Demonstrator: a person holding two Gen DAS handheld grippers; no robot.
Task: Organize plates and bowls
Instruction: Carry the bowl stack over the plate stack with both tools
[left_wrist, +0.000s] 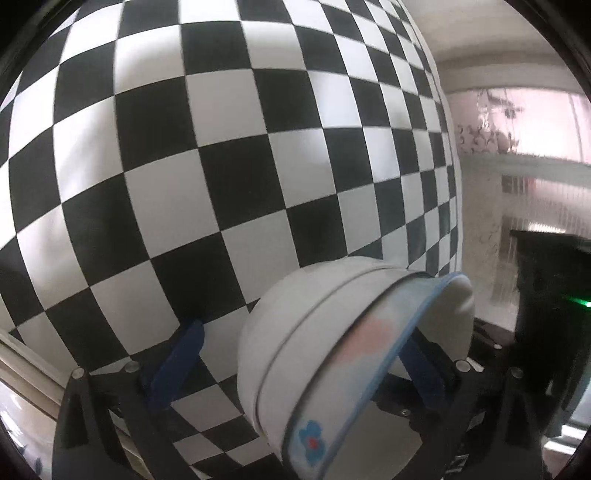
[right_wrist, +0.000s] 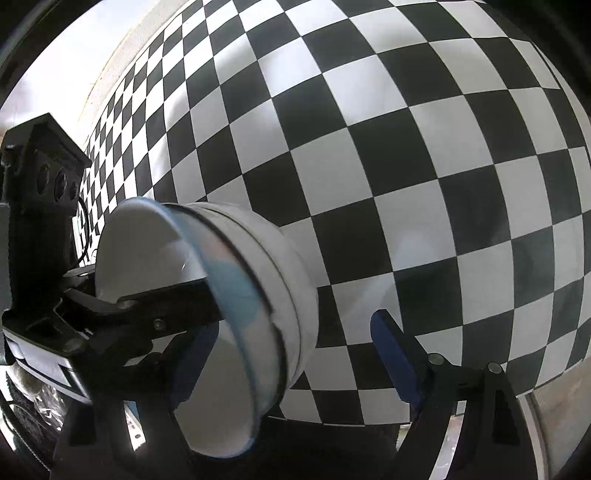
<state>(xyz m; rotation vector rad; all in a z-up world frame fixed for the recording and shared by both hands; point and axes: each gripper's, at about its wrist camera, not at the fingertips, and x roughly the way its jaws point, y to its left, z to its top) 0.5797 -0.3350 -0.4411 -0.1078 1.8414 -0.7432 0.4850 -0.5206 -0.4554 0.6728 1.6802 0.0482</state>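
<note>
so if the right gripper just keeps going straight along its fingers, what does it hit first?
Most likely the checkered tablecloth, which fills the view ahead of the right gripper. Its fingers are spread with nothing between them. The stacked bowls sit left of that line, near its left finger. Depth is unclear.

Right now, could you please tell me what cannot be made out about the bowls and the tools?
- Left wrist view: the nested bowls hide one fingertip of the left tool.
- Right wrist view: motion blur smears the pattern on the blue-rimmed bowl, and the left tool's black arm crosses its opening.
- Both views: whether the bowls rest on the checkered surface, since their own bodies cover any contact.
</note>
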